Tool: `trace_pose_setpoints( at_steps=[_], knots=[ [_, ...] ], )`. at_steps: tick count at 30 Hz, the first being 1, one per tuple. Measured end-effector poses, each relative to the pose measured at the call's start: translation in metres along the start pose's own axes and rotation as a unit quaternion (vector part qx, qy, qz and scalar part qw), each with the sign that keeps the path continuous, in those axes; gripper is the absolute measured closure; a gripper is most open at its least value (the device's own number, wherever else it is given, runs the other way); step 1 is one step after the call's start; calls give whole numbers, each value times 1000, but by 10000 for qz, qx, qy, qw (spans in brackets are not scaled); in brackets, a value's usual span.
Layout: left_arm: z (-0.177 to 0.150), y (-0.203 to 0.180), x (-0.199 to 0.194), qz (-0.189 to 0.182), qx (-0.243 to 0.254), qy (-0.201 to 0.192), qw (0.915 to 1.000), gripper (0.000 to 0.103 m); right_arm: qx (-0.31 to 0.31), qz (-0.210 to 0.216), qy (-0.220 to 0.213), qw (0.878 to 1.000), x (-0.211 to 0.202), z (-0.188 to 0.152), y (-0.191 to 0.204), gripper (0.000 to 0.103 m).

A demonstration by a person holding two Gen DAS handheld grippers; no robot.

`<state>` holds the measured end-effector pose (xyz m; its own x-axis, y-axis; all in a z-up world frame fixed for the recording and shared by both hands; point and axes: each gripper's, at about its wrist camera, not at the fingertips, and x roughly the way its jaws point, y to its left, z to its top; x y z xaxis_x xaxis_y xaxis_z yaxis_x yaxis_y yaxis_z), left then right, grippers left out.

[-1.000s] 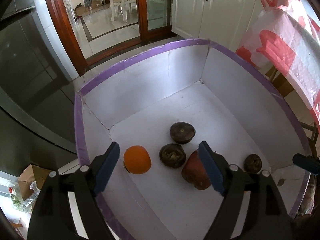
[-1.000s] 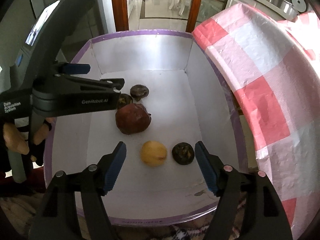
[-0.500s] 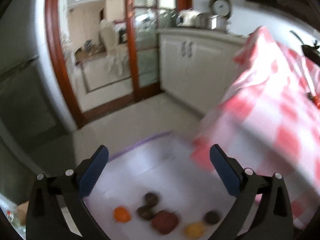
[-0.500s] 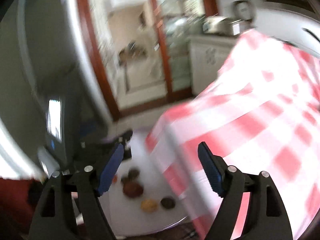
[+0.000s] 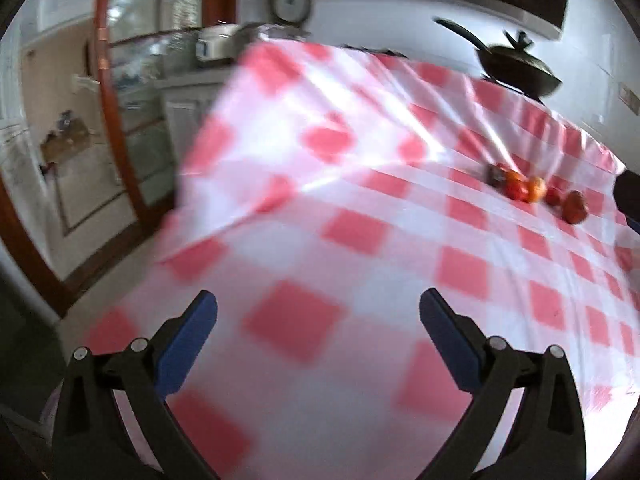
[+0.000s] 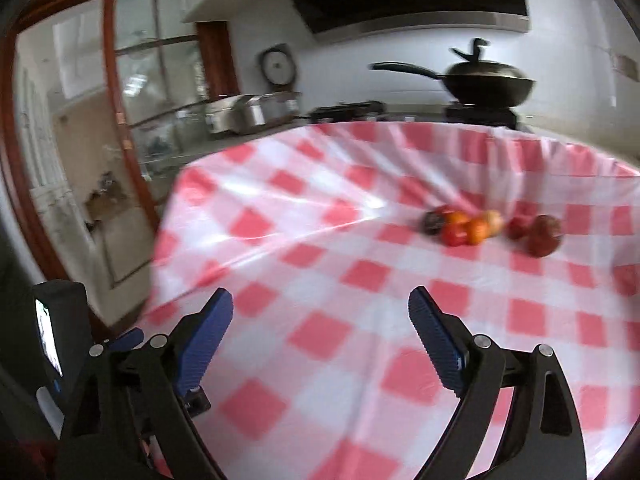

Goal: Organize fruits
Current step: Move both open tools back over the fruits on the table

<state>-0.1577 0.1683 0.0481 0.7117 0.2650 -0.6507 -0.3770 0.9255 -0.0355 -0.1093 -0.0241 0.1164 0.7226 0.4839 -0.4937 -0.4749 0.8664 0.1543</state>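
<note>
Red-and-white cloth: checked tablecloth is covering the table, glossy and creased.
Fruit: a small cluster of fruits is lying on the far right of the cloth, pieces touching or just beside one another.
Left gripper: jaws are standing wide, nothing between them.
Right gripper: jaws have just been opening, now standing wide and empty.
Handling (judgement): round, light, probably rolling easily; soft skins are bruising under pressure, so gripping across the widest middle.
</note>
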Motion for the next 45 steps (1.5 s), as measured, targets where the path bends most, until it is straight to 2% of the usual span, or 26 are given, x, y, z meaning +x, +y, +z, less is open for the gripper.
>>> trace_pose_setpoints(
  at_steps=[6, 11, 15, 24, 45],
  knots=[
    [14, -83, 52, -170, 455, 451, 9978, 1, 458, -537, 166, 9974, 29, 15, -60, 16],
    [20, -112, 62, -317, 640, 478, 9963, 2, 888, -623, 258, 9938, 39, 17, -93, 16],
    [18, -117, 64, -333, 767, 583, 9948, 2, 1013, -620, 320, 9924, 47, 12, -104, 16],
    [20, -102, 75, -339, 297, 874, 9952, 2, 1267, -596, 409, 9893, 53, 8, -116, 16],
    [19, -102, 75, -445, 241, 906, 9946, 2, 1344, -791, 504, 9865, 61, -1, -119, 16]
  ],
)
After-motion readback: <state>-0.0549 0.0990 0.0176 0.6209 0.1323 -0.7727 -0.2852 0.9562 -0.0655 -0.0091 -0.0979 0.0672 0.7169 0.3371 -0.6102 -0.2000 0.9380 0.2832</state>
